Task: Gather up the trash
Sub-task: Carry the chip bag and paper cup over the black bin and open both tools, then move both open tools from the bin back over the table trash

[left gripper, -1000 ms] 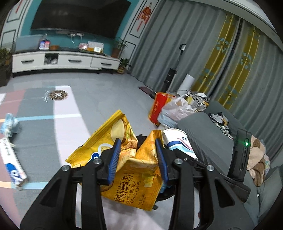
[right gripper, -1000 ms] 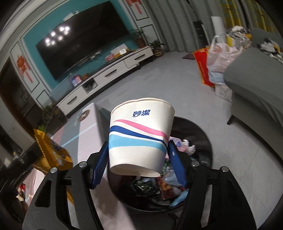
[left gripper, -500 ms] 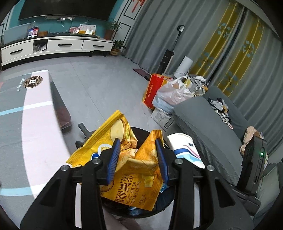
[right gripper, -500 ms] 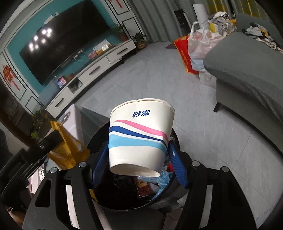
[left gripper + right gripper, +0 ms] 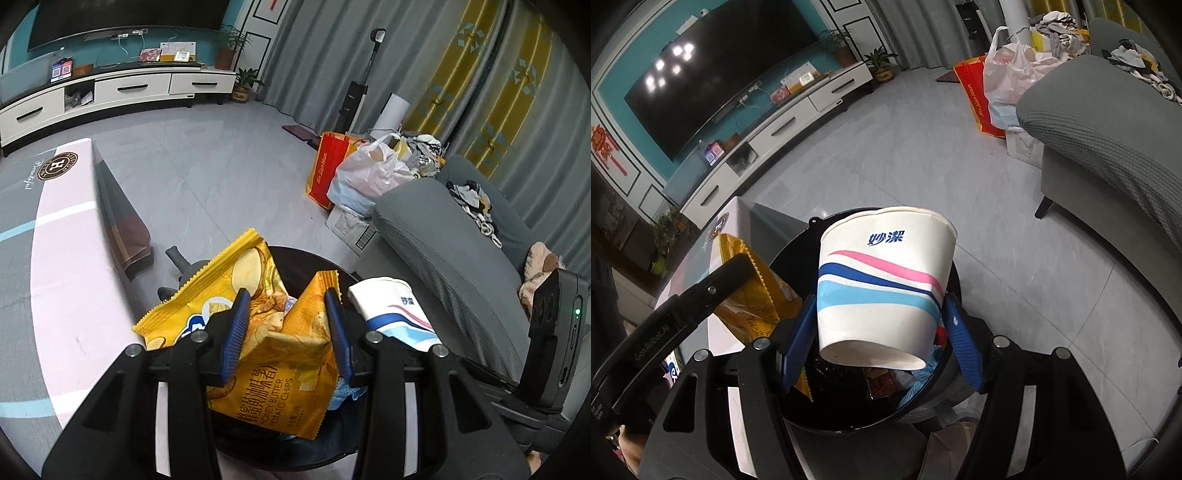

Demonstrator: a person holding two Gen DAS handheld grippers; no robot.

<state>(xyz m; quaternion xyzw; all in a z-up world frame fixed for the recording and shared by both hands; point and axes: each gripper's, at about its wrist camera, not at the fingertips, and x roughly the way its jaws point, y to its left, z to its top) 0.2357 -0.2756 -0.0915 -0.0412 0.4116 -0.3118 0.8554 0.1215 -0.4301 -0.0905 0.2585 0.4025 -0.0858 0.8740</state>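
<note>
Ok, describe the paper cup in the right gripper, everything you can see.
The cup is white paper with a rolled rim, blue Chinese lettering and pink, navy and light-blue swooshes. It looks undented; its inside is hidden. It is tilted, rim away from the camera, base showing. The right gripper clamps its lower sides between blue ribbed fingers, above the black bin.

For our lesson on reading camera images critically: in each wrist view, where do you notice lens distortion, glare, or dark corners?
Left wrist view: the curtains bow with fisheye curvature, corners fall to black, the chip bag stays sharp. Right wrist view: ceiling lights glare as white spots on the television, the TV cabinet curves, and the paper cup looms large up close.
</note>
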